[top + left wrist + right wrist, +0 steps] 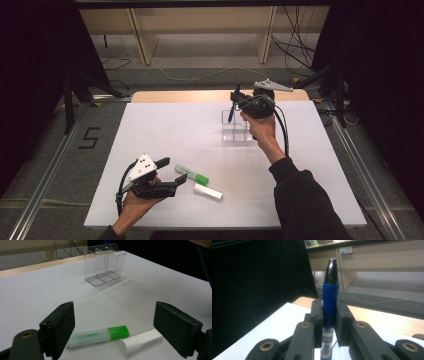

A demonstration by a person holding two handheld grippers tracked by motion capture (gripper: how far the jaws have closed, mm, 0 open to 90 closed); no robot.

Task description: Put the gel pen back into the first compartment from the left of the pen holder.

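Right gripper (235, 99) clamped on blue pen (330, 302) above clear organizer (238, 127); left gripper (113, 327) wide open, empty, over green highlighter (98, 336)

The left tongs (113, 332) stand wide apart, their two black jaws rising from the bottom edge with nothing pressed between them. On the white surface (37, 295) between the jaws lie a green highlighter (98, 336), its green cap toward the right, and just beside it a white capped tube (140, 341) with its round end facing the camera. The two lie close together at an angle. Farther back stands a clear plastic organizer (105, 263) with upright dividers, and a blue pen tip (107, 243) shows just above its rim.
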